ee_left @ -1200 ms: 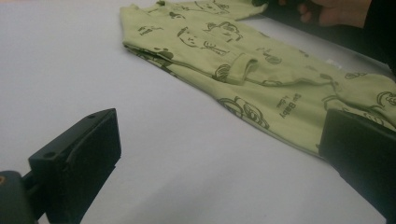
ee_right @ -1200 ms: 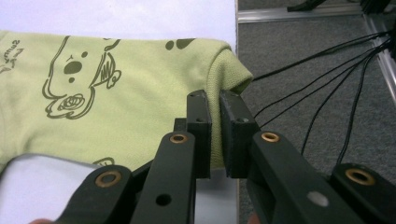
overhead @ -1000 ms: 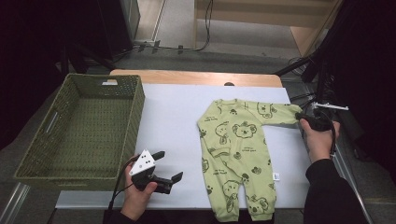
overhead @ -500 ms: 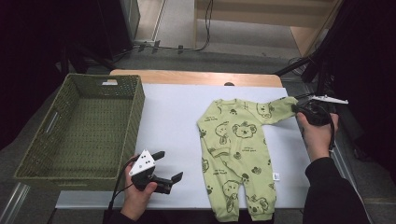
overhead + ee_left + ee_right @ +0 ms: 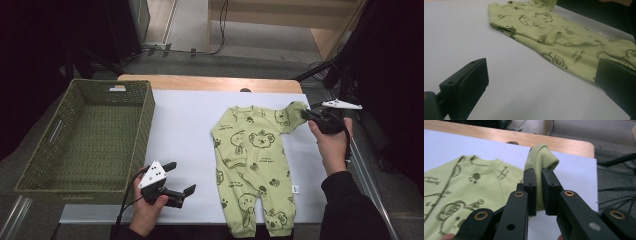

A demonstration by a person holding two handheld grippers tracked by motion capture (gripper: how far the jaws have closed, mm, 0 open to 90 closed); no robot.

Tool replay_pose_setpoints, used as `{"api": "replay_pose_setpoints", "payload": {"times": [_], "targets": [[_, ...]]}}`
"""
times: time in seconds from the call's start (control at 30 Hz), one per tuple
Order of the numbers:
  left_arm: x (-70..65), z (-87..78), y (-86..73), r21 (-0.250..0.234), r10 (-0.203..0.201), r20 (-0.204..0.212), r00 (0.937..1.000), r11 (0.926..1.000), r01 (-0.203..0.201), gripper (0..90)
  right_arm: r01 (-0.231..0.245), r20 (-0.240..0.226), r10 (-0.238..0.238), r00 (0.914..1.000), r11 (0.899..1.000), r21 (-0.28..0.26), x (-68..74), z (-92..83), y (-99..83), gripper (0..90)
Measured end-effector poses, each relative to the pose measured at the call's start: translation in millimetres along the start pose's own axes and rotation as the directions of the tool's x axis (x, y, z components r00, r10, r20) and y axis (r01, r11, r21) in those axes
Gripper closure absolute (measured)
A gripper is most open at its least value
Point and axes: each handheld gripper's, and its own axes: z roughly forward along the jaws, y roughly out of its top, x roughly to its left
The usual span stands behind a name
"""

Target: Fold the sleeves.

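While the romper (image 5: 252,165) lies spread flat on the white sheet (image 5: 185,130) at the right half of the table, its sleeve (image 5: 294,111) is raised off the sheet by the right gripper (image 5: 309,116). In the right gripper view the cuff (image 5: 539,165) is seen pinched between the two closed jaws. The right hand (image 5: 331,145) is held above the table edge, forearm coming from below. The left gripper (image 5: 181,179) is rested low near the front edge, jaws wide apart, nothing between them, just beside the basket (image 5: 85,135).
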Motion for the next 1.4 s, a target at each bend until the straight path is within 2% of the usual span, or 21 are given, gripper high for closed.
{"api": "replay_pose_setpoints", "payload": {"times": [0.23, 0.4, 0.5, 0.6, 0.77, 0.9, 0.97, 1.03, 1.13, 1.2, 1.23, 1.27, 1.33, 1.4], "targets": [[0.0, -0.1, 0.0, 0.0, 0.001, 0.001, 1.0, 1.0, -0.001, 0.0, 0.069, -0.042, -0.069, 0.9967, 0.998, -0.011, 26.5, -2.2, -3.6, 80.8], [0.0, 0.0, 0.0, -0.001, 0.002, 0.001, 1.0, 1.0, -0.002, 0.0, 0.117, -0.08, -0.118, 0.9898, 0.993, -0.022, 47.5, -3.4, -14.1, 80.7], [-0.2, 0.1, -0.1, -0.001, 0.002, 0.002, 1.0, 1.0, -0.002, 0.0, 0.166, -0.097, -0.167, 0.9812, 0.986, -0.017, 61.2, -2.5, -25.7, 80.5], [-0.2, 0.1, -0.1, -0.001, 0.002, 0.001, 1.0, 1.0, -0.002, 0.0, 0.221, -0.113, -0.22, 0.9689, 0.975, -0.003, 75.5, -0.4, -41.2, 80.4], [-0.4, 0.2, -0.1, 0.0, 0.003, 0.0, 1.0, 1.0, -0.003, 0.0, 0.269, -0.123, -0.264, 0.9567, 0.963, 0.023, 85.2, 1.3, -60.9, 80.2], [-0.5, 0.3, -0.1, 0.0, 0.003, 0.0, 1.0, 1.0, -0.003, 0.0, 0.281, -0.127, -0.276, 0.9528, 0.96, 0.024, 87.3, -2.8, -70.6, 79.9], [-0.6, 0.3, -0.1, 0.0, 0.003, -0.002, 1.0, 1.0, -0.003, 0.0, 0.286, -0.145, -0.28, 0.949, 0.958, 0.02, 87.7, -5.4, -74.3, 79.2], [-0.5, -0.1, -0.1, -0.004, 0.002, -0.004, 1.0, 1.0, -0.002, 0.0, 0.291, -0.176, -0.282, 0.9432, 0.956, 0.028, 88.3, -8.1, -78.0, 74.7], [-0.3, -0.2, -0.1, -0.005, 0.002, -0.005, 1.0, 1.0, -0.002, 0.0, 0.262, -0.269, -0.25, 0.93, 0.965, 0.007, 88.4, -15.8, -79.9, 56.2], [-0.4, 0.1, -0.1, -0.004, 0.002, -0.004, 1.0, 1.0, -0.002, 0.0, 0.237, -0.302, -0.235, 0.9238, 0.971, -0.029, 88.1, -24.6, -76.8, 55.0], [-0.4, 0.2, -0.1, -0.004, 0.003, -0.005, 1.0, 1.0, -0.003, 0.0, 0.221, -0.305, -0.223, 0.9258, 0.974, -0.043, 87.6, -27.1, -75.3, 57.1], [-0.5, 0.2, -0.1, -0.003, 0.002, -0.005, 1.0, 1.0, -0.002, 0.0, 0.2, -0.304, -0.205, 0.9302, 0.979, -0.048, 86.3, -29.9, -72.8, 62.8], [-0.7, 0.3, -0.1, -0.001, 0.004, -0.005, 1.0, 1.0, -0.004, 0.0, 0.182, -0.272, -0.181, 0.9452, 0.983, -0.02, 85.8, -29.8, -70.9, 73.3], [-0.9, 0.3, -0.1, 0.0, 0.005, -0.006, 1.0, 1.0, -0.005, 0.0, 0.166, -0.276, -0.157, 0.9484, 0.986, 0.012, 85.1, -25.7, -71.9, 80.6]]}}
